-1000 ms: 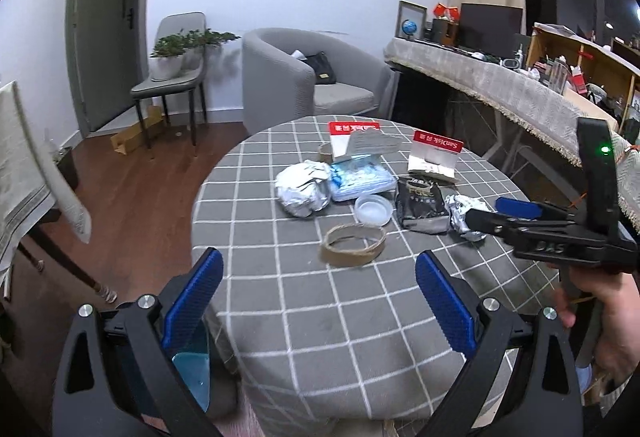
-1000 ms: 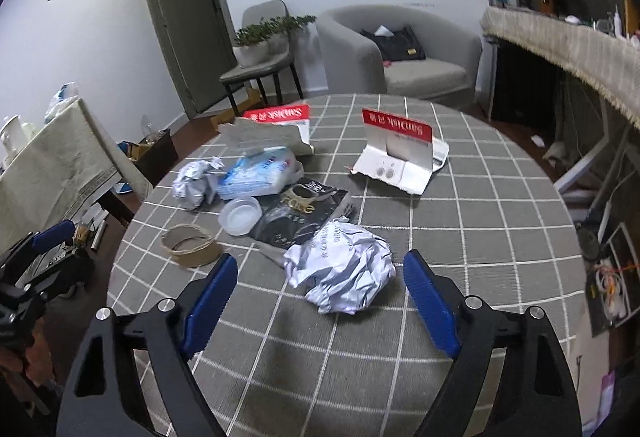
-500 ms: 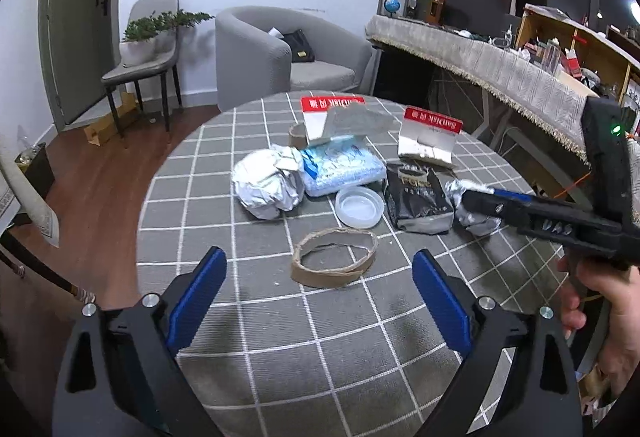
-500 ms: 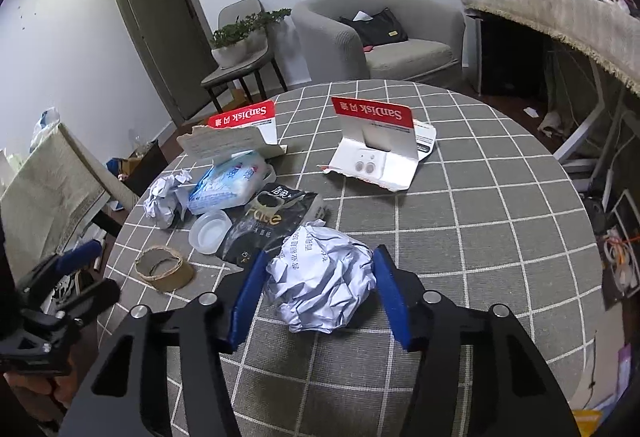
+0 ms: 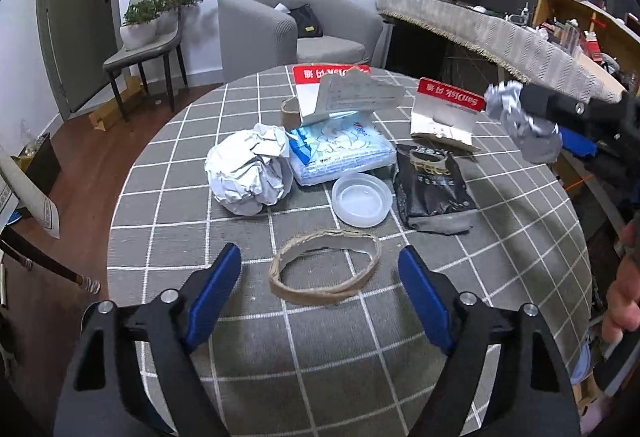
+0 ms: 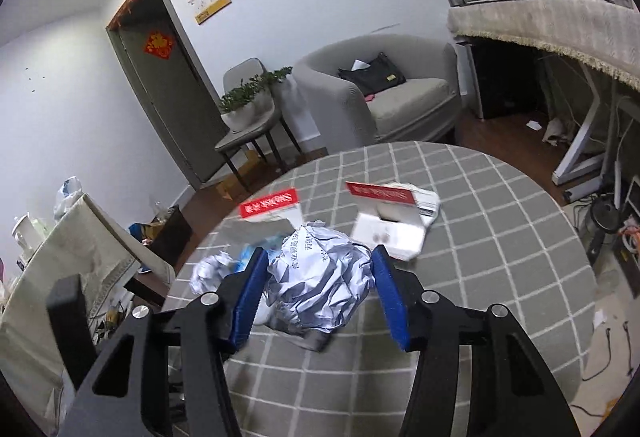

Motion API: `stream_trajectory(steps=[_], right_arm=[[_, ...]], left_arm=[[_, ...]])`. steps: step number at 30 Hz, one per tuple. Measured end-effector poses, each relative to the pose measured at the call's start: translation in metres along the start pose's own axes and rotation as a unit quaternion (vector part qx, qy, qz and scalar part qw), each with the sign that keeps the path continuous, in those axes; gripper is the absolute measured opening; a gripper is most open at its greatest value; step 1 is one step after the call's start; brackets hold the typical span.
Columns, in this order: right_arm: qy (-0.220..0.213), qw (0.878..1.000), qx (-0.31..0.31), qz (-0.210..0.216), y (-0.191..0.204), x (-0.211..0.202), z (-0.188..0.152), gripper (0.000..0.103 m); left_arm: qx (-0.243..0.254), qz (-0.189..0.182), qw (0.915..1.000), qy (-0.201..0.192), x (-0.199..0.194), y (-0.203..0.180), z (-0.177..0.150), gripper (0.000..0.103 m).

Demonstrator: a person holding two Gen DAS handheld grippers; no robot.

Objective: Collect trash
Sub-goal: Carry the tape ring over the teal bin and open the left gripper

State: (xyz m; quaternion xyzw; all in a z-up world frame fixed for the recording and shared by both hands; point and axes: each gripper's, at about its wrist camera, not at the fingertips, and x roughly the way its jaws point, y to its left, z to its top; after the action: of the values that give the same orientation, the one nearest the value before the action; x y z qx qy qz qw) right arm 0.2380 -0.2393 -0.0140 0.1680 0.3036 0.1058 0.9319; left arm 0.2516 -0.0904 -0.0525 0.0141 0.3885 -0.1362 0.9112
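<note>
My right gripper (image 6: 318, 287) is shut on a crumpled paper ball (image 6: 316, 279) and holds it above the round table (image 6: 500, 237); the ball also shows in the left wrist view (image 5: 520, 125), lifted at the right. My left gripper (image 5: 320, 291) is open, its fingers on either side of a flattened cardboard tape ring (image 5: 324, 267) on the checked tablecloth. Behind the ring lie a second crumpled paper ball (image 5: 248, 169), a blue-and-white plastic pack (image 5: 340, 147), a clear plastic lid (image 5: 362, 199), a black pouch (image 5: 434, 189) and two red-and-white card packages (image 5: 444, 113).
A small cardboard roll (image 5: 290, 111) stands behind the pack. A grey armchair (image 5: 288, 29) and a chair with a potted plant (image 5: 148, 33) stand beyond the table. A long cloth-covered desk (image 5: 500, 37) runs along the right. A cloth-covered surface (image 6: 80, 237) is at the left.
My right gripper has closed on the near paper ball and lifted it off the table. My left gripper has moved forward and down until its fingers flank the cardboard ring.
</note>
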Motion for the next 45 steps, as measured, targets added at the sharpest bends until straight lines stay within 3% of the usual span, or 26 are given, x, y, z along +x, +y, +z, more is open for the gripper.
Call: stream_trajectory(steps=[5,6,10,17,27,33,45], right_arm=[[0.009,1.000,-0.025,0.007,0.015,0.013,0.002,0.054],[0.010,1.000,-0.023,0.010,0.016,0.015,0.003,0.054],[0.010,0.999,-0.026,0.023,0.027,0.022,0.009,0.054],[0.006,0.998,-0.053,0.041,0.065,0.036,0.019,0.054],[0.015,0.988,-0.126,0.084,0.145,0.066,0.010,0.054],[0.039,0.979,-0.157,0.120,0.195,0.089,-0.010,0.054],[0.094,0.965,-0.174,0.173,0.265,0.129,-0.047,0.054]], left_arm=[[-0.004,-0.002,0.9999,0.011,0.009,0.001,0.002,0.067],[-0.005,-0.006,0.9999,0.011,0.009,0.003,0.003,0.059],[-0.020,-0.023,0.9995,-0.004,-0.001,0.011,0.006,0.058],[-0.031,-0.018,0.9987,-0.035,-0.027,0.042,0.013,0.058],[-0.078,0.031,0.9952,-0.050,-0.051,0.128,-0.002,0.058],[-0.100,0.063,0.9925,-0.032,-0.060,0.179,-0.026,0.058],[-0.131,0.100,0.9849,0.054,-0.042,0.258,-0.088,0.058]])
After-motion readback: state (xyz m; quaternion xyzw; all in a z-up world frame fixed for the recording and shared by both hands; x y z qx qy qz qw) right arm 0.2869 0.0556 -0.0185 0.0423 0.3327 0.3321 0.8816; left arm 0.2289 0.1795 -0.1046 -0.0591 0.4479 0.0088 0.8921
